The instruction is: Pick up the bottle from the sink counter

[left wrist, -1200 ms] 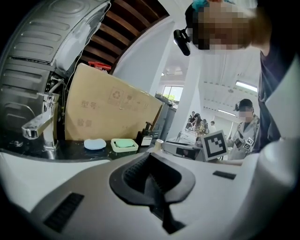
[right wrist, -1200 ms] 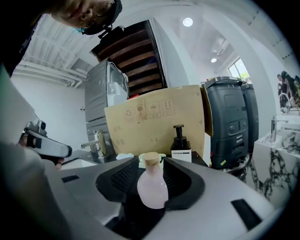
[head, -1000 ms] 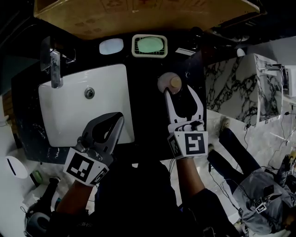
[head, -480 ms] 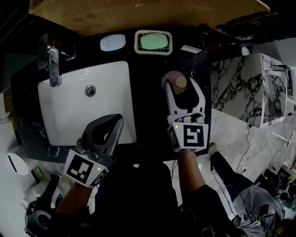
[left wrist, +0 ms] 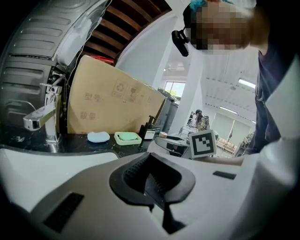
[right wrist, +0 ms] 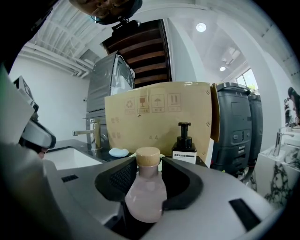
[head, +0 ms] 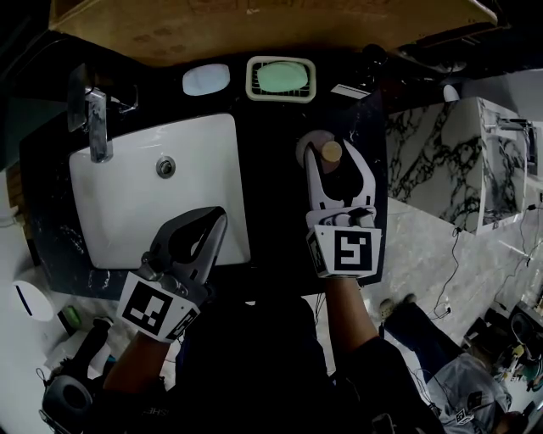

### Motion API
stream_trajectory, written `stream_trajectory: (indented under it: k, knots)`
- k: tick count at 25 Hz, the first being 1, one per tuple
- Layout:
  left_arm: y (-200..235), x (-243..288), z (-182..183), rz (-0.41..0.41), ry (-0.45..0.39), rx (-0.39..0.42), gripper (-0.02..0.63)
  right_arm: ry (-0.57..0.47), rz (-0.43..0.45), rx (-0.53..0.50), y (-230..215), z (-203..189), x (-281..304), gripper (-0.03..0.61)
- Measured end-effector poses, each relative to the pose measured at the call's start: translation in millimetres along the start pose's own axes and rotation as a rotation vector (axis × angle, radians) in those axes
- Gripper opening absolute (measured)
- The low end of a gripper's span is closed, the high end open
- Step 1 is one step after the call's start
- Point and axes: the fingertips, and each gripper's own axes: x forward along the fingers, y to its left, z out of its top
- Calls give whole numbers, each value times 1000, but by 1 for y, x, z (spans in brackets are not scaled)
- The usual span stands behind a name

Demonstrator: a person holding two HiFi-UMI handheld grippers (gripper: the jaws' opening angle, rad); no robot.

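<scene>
A small clear bottle (head: 327, 153) with a tan cap stands upright on the black sink counter (head: 271, 212), right of the basin. In the right gripper view the bottle (right wrist: 146, 192) sits deep between the two jaws. My right gripper (head: 331, 157) straddles it and its jaws are closing; the left finger lies close against the bottle, while a narrow gap shows on the right. My left gripper (head: 219, 219) hangs over the basin's front right corner, shut and empty, its tips meeting in the left gripper view (left wrist: 155, 204).
A white basin (head: 144, 195) with a chrome faucet (head: 97, 123) fills the counter's left. Behind it lie a blue soap (head: 206, 79), a green soap dish (head: 280, 78) and a black pump bottle (right wrist: 183, 145), backed by a cardboard box (head: 254, 25). A marble cabinet (head: 433, 161) stands right.
My right gripper has slid forward, so the bottle went from its fingertips to deep between the jaws, which have narrowed. The left gripper has not moved.
</scene>
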Motion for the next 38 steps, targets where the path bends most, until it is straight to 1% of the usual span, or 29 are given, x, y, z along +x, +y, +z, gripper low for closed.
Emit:
stream_trajectory:
  k: [3, 5, 9, 11, 13, 16, 21, 25, 31, 35, 38]
  knots:
    - [0, -1, 1, -1, -4, 4, 8, 3, 16, -15, 3, -1, 0, 155]
    - [1, -1, 4, 10, -9, -8, 8, 5, 17, -16, 4, -1, 0, 153]
    - [2, -5, 6, 3, -24, 9, 8, 6, 22, -30, 2, -2, -1, 152]
    - [2, -6, 6, 3, -15, 12, 8, 9, 24, -39, 0, -5, -2, 152]
    - [1, -6, 8, 6, -15, 7, 8, 13, 22, -27, -1, -6, -3, 152]
    - [1, -7, 16, 18, -38, -4, 8, 23, 16, -13, -3, -6, -5, 151]
    - [0, -14, 19, 6, -50, 25, 8, 31, 18, -9, -2, -5, -12, 150]
    - [-3, -21, 21, 0, -51, 38, 8, 28, 18, -14, -1, 3, -18, 150]
    - [-6, -35, 31, 3, -70, 50, 8, 4, -1, -11, 5, 27, -29, 150]
    - [-11, -46, 39, 4, -95, 56, 8, -10, 20, -37, 11, 38, -39, 150]
    - [-14, -54, 45, 6, -104, 57, 8, -10, -3, -37, 12, 53, -47, 150]
